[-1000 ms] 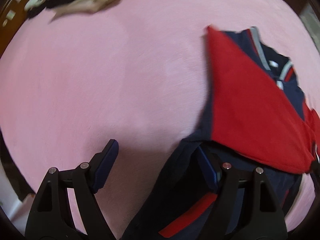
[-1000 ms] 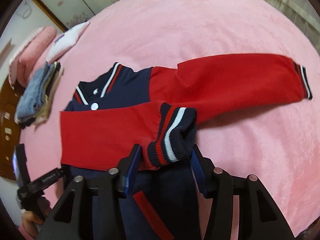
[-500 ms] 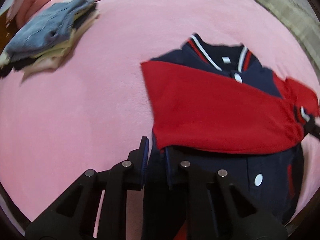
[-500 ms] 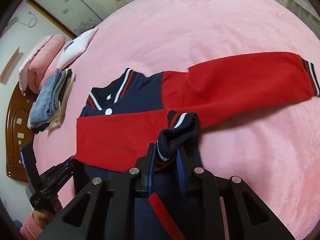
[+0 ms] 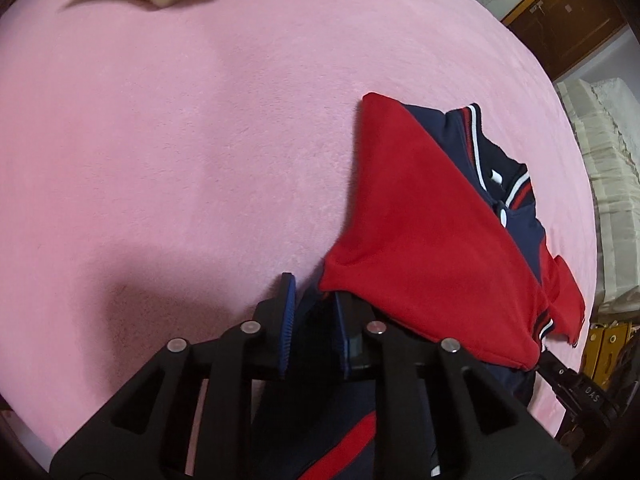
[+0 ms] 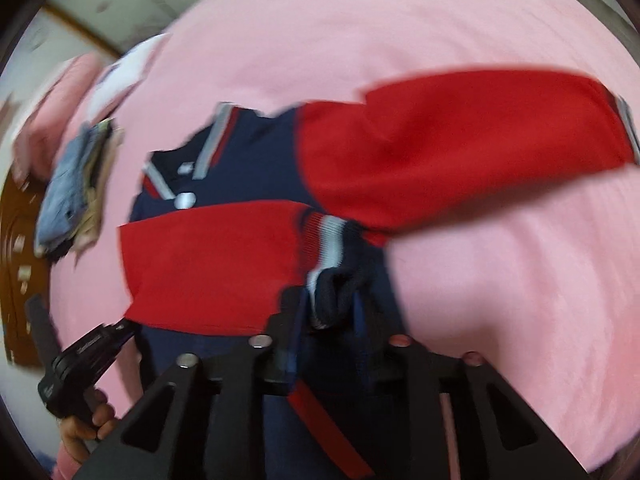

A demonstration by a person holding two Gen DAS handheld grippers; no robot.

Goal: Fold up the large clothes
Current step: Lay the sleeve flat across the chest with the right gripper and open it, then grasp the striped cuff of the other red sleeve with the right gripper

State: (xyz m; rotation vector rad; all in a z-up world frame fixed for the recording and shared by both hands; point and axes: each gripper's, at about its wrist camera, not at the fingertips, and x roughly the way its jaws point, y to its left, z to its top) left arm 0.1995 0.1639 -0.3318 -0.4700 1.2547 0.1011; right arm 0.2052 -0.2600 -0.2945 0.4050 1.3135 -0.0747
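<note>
Pink bed (image 5: 180, 160); jacket (image 6: 240, 152) lower centre. My right gripper (image 6: 326, 304) clamps the cuff (image 6: 332, 264), sleeve folded across. My left gripper (image 5: 314, 312) grips the side. Next: release, fold the other sleeve (image 6: 460, 140).

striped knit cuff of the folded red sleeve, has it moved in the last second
Cannot tell. The striped knit cuff sits against the right gripper as before; the whole right wrist view is blurred and shifted, so the cuff's shift against the pink blanket is unclear.

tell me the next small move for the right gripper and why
Probably open the right gripper and let go of the cuff: that red sleeve already lies across the jacket, while the other sleeve is still stretched out on the blanket.
</note>
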